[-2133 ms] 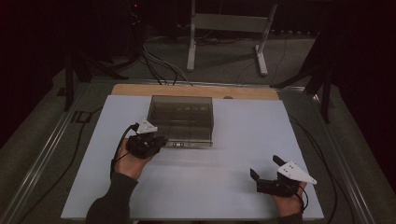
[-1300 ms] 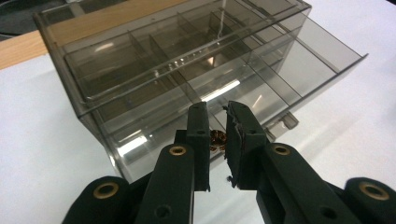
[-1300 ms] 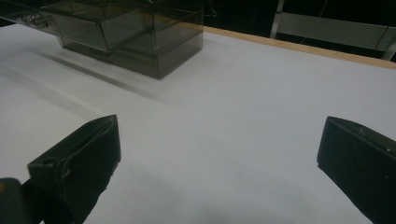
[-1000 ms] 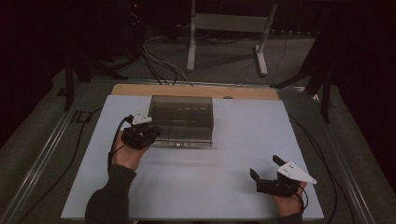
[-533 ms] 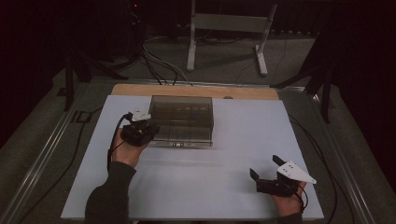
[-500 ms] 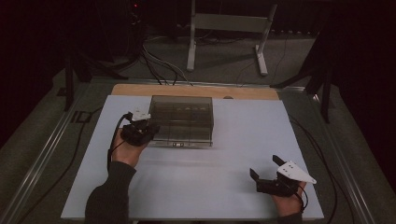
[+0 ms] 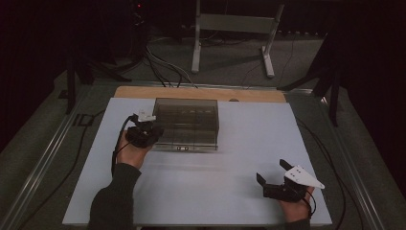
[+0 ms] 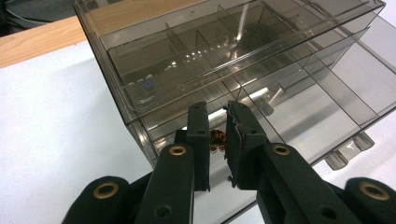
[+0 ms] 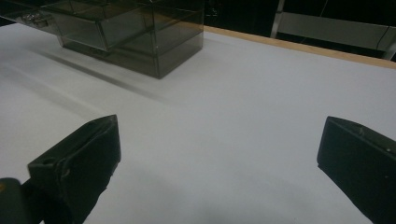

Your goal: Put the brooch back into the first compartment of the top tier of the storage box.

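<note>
Left tool [image 8: 216,140] jaws nearly closed, arm stretched forward, right tool [image 7: 275,175] jaws wide apart, hand low.

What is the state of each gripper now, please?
Left gripper: shut on a small copper-coloured part, over the smoky plastic drawer box.
Right gripper: open, holding nothing, over the white table.

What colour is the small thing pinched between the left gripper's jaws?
Coppery orange small thing, clearest in the left gripper view.

Dim room, grey floor [image 7: 230,60], possibly metal stand [image 7: 234,26] behind.
</note>
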